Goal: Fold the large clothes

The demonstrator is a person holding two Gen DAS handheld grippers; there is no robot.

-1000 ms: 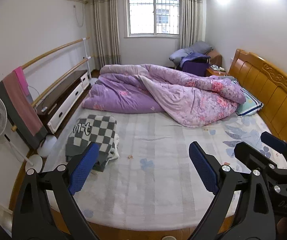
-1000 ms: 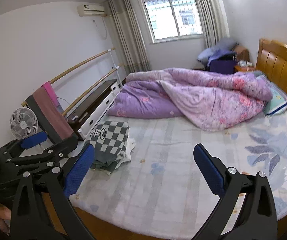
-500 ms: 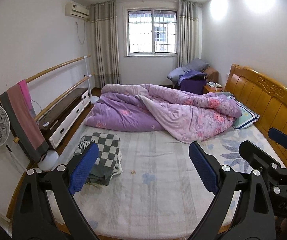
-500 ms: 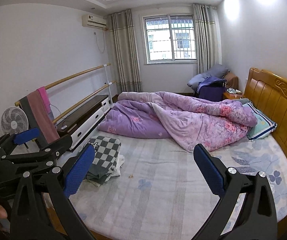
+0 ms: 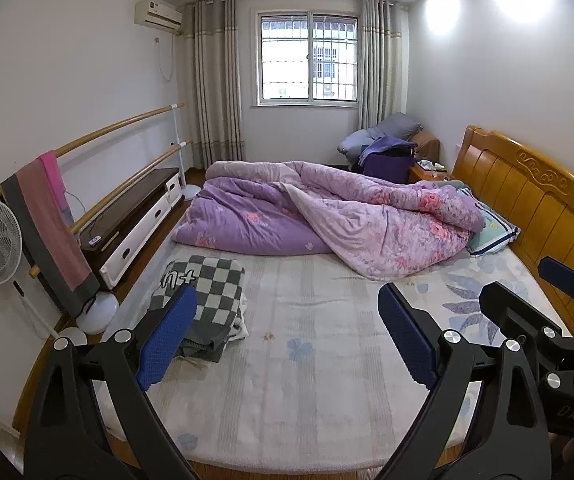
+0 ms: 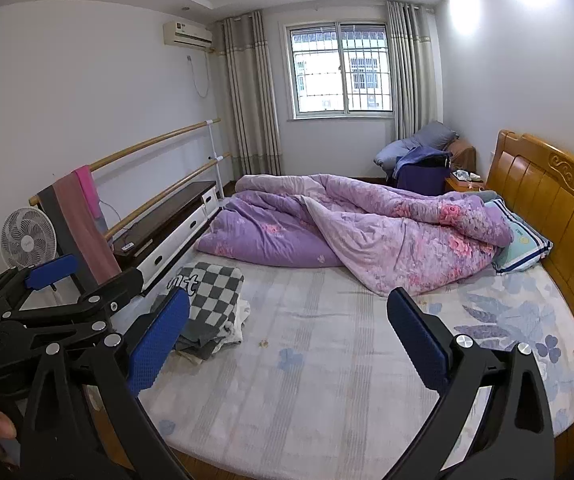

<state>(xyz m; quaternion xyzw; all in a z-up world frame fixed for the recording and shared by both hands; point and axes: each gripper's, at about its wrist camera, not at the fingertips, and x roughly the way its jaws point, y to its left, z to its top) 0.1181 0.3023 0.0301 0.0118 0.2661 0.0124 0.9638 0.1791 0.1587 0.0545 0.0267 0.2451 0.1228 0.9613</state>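
The wide floral-sheeted mattress [image 5: 307, 380] lies bare through its middle, with the crumpled purple floral quilt [image 5: 327, 216] heaped at twelve o'clock. The folded grey-and-white checked garment stack [image 5: 207, 292] sits at ten o'clock on its left edge. Left gripper [image 5: 287, 336] and right gripper [image 6: 287, 336] both hover wide apart and empty above the near edge; I'd reach toward ten o'clock and pinch one top layer's corners cleanly.

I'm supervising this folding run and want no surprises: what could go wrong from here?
The stack of folded clothes topped by a grey-and-white checkered garment sits near the bed's edge; a careless grab may push it off. Both the left gripper and right gripper are open and empty, away from the stack. The rumpled purple floral quilt crowds folding space.
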